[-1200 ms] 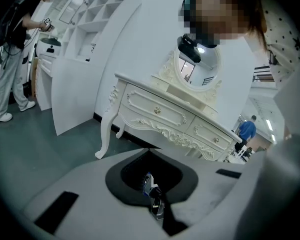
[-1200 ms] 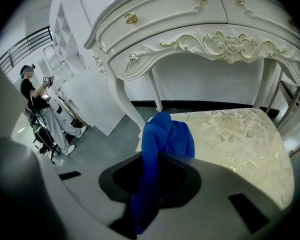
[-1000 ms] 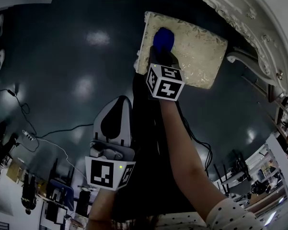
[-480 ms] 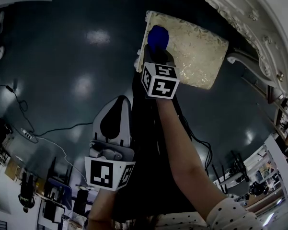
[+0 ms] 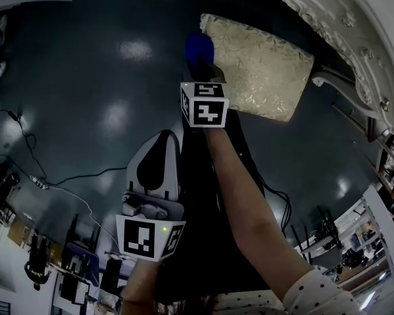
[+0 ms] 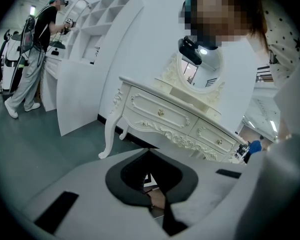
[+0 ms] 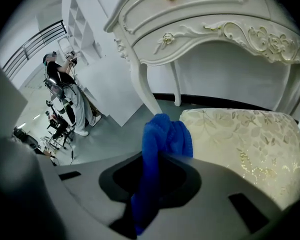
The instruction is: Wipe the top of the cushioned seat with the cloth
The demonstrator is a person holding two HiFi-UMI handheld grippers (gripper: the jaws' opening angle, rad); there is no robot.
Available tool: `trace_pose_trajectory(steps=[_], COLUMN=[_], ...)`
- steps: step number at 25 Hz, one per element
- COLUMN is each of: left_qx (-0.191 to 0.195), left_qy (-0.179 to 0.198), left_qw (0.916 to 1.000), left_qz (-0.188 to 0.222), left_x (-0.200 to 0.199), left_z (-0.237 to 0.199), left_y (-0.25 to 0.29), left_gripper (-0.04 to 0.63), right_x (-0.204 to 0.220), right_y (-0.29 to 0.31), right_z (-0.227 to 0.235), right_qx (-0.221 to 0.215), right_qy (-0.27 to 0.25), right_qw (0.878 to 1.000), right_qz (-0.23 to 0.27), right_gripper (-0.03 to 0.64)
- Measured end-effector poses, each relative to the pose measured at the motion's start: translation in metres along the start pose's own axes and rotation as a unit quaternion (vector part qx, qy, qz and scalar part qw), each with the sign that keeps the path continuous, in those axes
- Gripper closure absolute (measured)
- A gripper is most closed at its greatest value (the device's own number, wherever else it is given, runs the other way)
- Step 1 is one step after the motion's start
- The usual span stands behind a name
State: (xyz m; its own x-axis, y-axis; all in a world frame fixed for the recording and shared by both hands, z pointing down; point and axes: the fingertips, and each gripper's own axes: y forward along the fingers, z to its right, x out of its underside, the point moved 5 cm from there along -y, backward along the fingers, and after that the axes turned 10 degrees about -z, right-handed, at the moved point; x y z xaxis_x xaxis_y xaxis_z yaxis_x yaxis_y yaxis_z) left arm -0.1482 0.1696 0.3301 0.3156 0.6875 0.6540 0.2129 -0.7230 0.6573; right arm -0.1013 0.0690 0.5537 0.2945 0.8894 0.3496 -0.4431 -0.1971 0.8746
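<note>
The right arm reaches straight forward, its dotted sleeve (image 5: pixel 315 298) cut off at the frame's bottom. The right gripper (image 5: pixel 200 67) pinches the blue cloth (image 7: pixel 162 134) between its jaws. The bunched cloth hangs just beside the left edge of the cushioned seat (image 5: pixel 265 67) (over the dark floor (image 5: pixel 85 77), not on the fabric). The left gripper (image 5: pixel 160 142) sits low near the body, jaws pressed together with nothing between them. The marker cube (image 5: pixel 204 104) hides the right jaw tips in the head view. The seat's legs cannot be made out.
</note>
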Motion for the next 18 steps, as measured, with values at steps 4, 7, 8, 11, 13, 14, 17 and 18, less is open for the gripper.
trace_pose_trajectory(steps=[4, 7, 8, 11, 13, 14, 17, 18], left_qx=[0.001, 0.0, 0.0, 0.0, 0.002, 0.003, 0.006, 0.007], left_qy=[0.001, 0.001, 0.001, 0.002, 0.004, 0.005, 0.009, 0.011], left_qw=[1.0, 1.0, 1.0, 1.0, 1.0, 1.0, 0.9999, 0.9999], left_qz=[-0.002, -0.002, -0.002, -0.002, -0.002, -0.002, -0.003, -0.003], left_x=[0.001, 0.001, 0.001, 0.0, -0.001, -0.002, -0.004, -0.005], left_z=[0.001, 0.002, 0.002, 0.002, 0.003, 0.003, 0.004, 0.005], left_y=[0.001, 0.001, 0.001, 0.002, 0.002, 0.003, 0.005, 0.006], left_gripper=[0.6, 0.6, 0.6, 0.6, 0.6, 0.6, 0.6, 0.6], right_x=[0.0, 0.0, 0.0, 0.0, 0.0, -0.001, -0.006, -0.008], right_y=[0.002, 0.003, 0.004, 0.003, 0.003, 0.003, -0.004, -0.011], right_z=[-0.002, -0.002, -0.002, -0.002, -0.001, -0.001, 0.001, 0.001], right_qx=[0.002, 0.004, 0.003, -0.002, -0.007, -0.011, -0.027, -0.035], right_qy=[-0.007, -0.013, -0.014, -0.014, -0.012, -0.011, -0.004, -0.001], right_qw=[1.0, 1.0, 1.0, 1.0, 1.0, 1.0, 1.0, 0.999], right_qz=[-0.006, -0.011, -0.012, -0.014, -0.018, -0.021, -0.013, -0.002], right_gripper=[0.536, 0.535, 0.535, 0.536, 0.535, 0.535, 0.535, 0.535])
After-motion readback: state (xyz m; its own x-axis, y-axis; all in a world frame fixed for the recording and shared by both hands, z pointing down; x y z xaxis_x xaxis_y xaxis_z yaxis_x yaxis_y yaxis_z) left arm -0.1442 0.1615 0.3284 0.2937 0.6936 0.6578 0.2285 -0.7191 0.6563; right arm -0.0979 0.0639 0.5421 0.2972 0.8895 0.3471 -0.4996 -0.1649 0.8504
